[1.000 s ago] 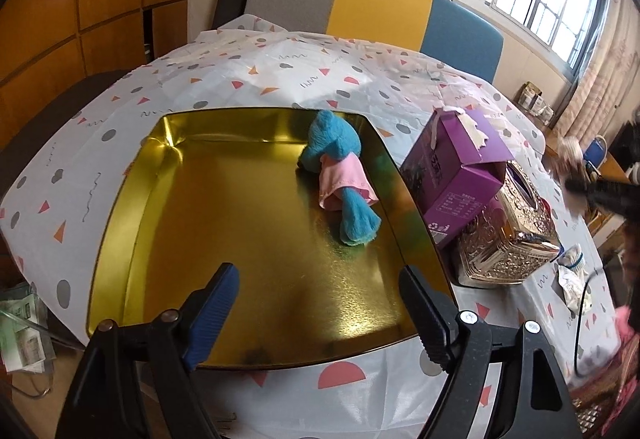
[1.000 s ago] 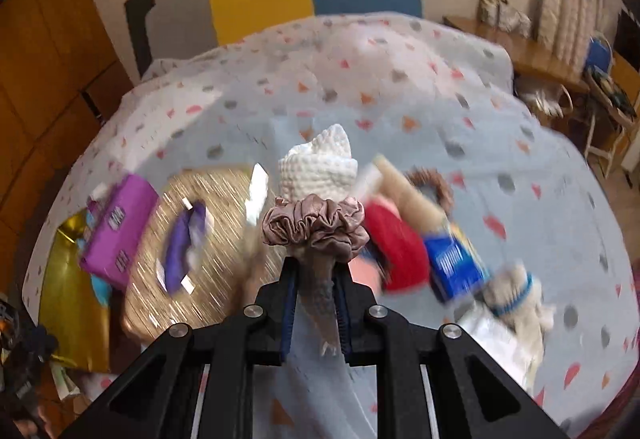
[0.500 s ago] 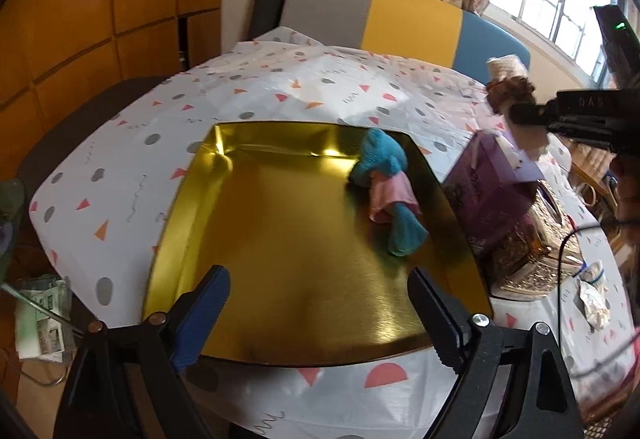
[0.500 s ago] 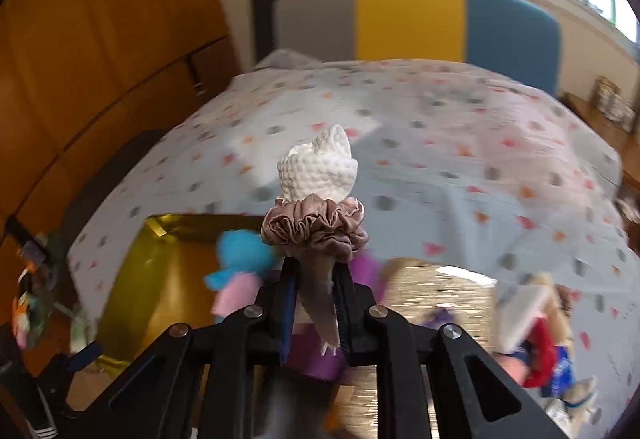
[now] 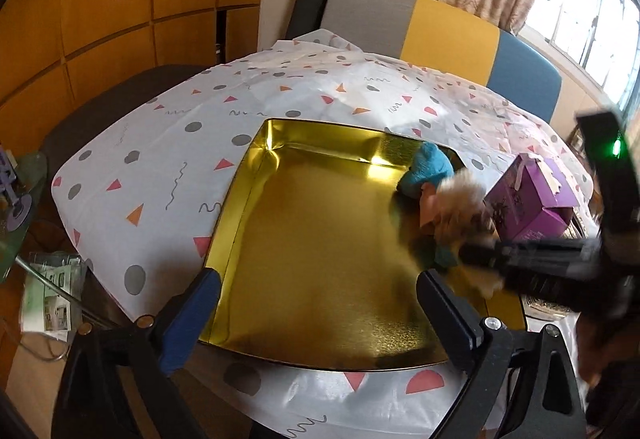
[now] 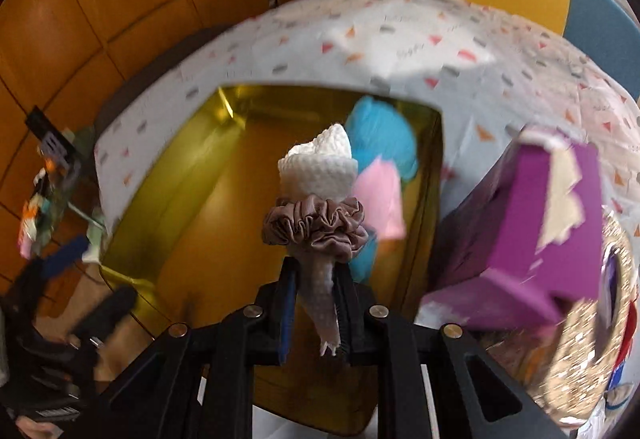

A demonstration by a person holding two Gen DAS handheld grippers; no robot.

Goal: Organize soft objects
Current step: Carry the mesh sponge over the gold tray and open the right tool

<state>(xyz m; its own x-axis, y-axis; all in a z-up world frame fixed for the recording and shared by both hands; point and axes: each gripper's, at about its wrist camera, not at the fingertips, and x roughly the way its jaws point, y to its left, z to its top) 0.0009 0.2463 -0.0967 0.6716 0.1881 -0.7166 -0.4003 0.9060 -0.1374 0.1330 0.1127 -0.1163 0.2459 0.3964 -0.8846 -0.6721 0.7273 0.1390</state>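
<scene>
Only the right wrist view shows the right claw (image 6: 314, 303) clenched on a white knitted roll (image 6: 318, 171) ringed by a mauve scrunchie (image 6: 316, 225), above the gold tray (image 6: 192, 143). The left claw (image 5: 320, 315) is opening, nothing between its fingers.

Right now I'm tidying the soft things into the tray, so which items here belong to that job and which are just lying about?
Job:
- white knitted cloth bundle with mauve satin scrunchie, clamped in the right tongs
- blue plush toy with pink cloth, lying in the tray
- shiny gold metal tray
- left tongs, opening, empty

Lying about:
- purple cardboard box
- ornate glittery gold box
</scene>
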